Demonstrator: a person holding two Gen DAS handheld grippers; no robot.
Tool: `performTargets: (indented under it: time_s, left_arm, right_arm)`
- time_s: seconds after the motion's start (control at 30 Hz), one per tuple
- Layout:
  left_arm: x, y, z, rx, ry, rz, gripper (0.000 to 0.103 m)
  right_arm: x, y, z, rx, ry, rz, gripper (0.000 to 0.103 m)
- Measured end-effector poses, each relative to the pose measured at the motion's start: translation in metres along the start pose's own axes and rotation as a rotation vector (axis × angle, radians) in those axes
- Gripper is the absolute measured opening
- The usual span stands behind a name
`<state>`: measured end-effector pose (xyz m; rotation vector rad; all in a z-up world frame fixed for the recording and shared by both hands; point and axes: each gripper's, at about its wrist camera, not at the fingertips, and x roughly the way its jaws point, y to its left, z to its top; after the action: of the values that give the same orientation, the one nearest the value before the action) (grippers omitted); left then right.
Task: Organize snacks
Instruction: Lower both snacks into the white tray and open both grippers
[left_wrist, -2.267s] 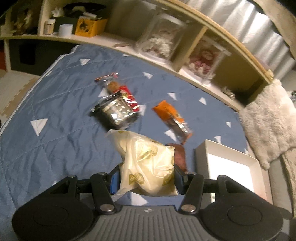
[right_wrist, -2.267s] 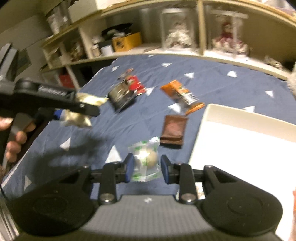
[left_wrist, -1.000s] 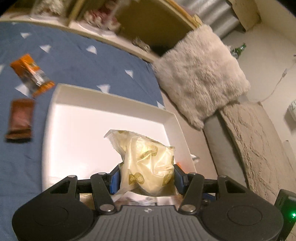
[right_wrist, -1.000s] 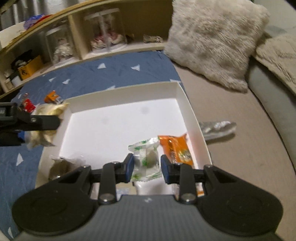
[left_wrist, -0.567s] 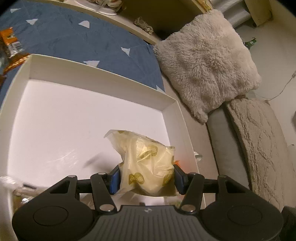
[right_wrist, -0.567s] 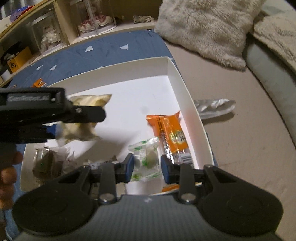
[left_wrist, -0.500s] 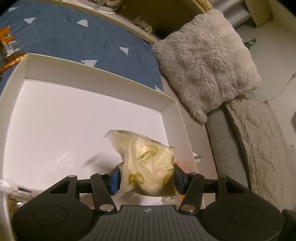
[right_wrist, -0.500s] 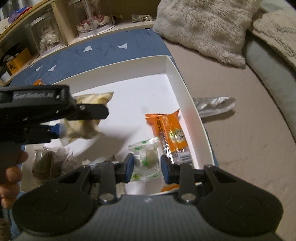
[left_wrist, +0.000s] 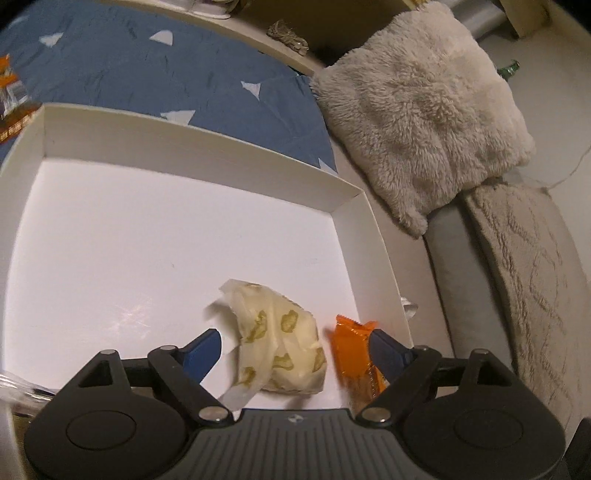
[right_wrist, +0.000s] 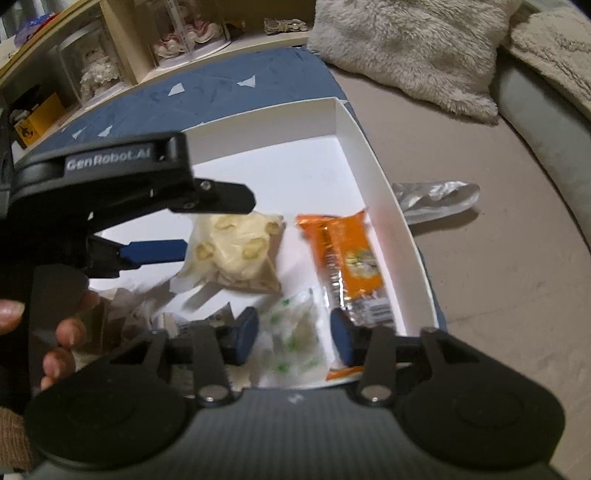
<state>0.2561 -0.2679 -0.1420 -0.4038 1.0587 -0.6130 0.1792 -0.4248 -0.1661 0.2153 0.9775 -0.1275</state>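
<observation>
Both claws have just been opening: the left claw (left_wrist: 293, 347) has released the pale yellow plastic-wrapped bun (left_wrist: 280, 354), the right claw (right_wrist: 293, 334) the clear green-printed wrapped snack (right_wrist: 291, 339), inside the white cardboard box (left_wrist: 192, 147). Withdrawing carelessly could snag a wrapper and drag it out.

In the box (right_wrist: 384, 188) on my quilt (right_wrist: 229, 88), the bun packet (right_wrist: 236, 254) lay left of the snack bar (right_wrist: 343, 258), the small wrapped sweet (right_wrist: 291, 332) nearer me, and a cushion (right_wrist: 406, 48) sat beyond its far right corner.

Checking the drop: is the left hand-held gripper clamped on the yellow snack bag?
No: the left hand-held gripper stands open, clear of the yellow snack bag.
</observation>
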Motion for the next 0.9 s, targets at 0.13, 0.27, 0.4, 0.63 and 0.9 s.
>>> performTargets:
  time_s: [0.13,0.27,0.4,0.63,0.9]
  left_arm:
    - [-0.007,-0.004,0.002,0.042,0.009,0.014,0.088]
    - [-0.013,-0.008,0.000,0.076,0.025,0.027,0.088]
    - [-0.022,-0.007,-0.002,0.097,0.033,0.040,0.088]
    - [-0.045,-0.007,-0.003,0.140,0.028,0.066,0.089]
    - [-0.069,-0.008,-0.007,0.165,0.018,0.086,0.092]
  right_arm:
    - [-0.003,0.000,0.001,-0.002,-0.009,-0.013,0.059]
    - [-0.009,-0.001,0.001,-0.003,-0.021,-0.010,0.060]
    - [-0.015,0.000,0.001,-0.009,-0.032,-0.007,0.062]
    - [-0.028,0.000,0.000,-0.026,-0.054,-0.021,0.066]
    - [-0.046,0.002,-0.003,-0.043,-0.070,-0.034,0.068]
